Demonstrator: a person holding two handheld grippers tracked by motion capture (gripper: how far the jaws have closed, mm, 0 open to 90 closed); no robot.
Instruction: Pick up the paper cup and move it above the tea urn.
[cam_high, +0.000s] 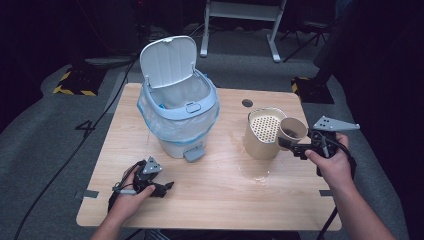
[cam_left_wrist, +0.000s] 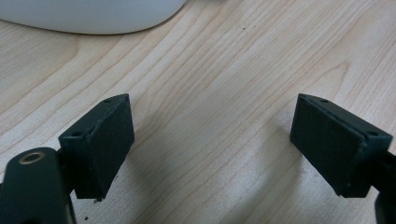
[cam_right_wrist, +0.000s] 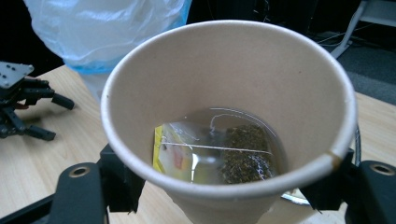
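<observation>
My right gripper is shut on a brown paper cup and holds it in the air beside a beige canister with a perforated strainer top. In the right gripper view the cup holds clear liquid and a soaked tea bag, and the black jaws press its wall from both sides. My left gripper rests on the table near the front left, open with nothing in it. In the left gripper view its pads stand wide apart over bare wood.
A white pedal bin with its lid up and a bluish plastic liner stands at the table's back left; its base lies just ahead of the left gripper. A wet patch lies before the canister. A small round hole is near the far edge.
</observation>
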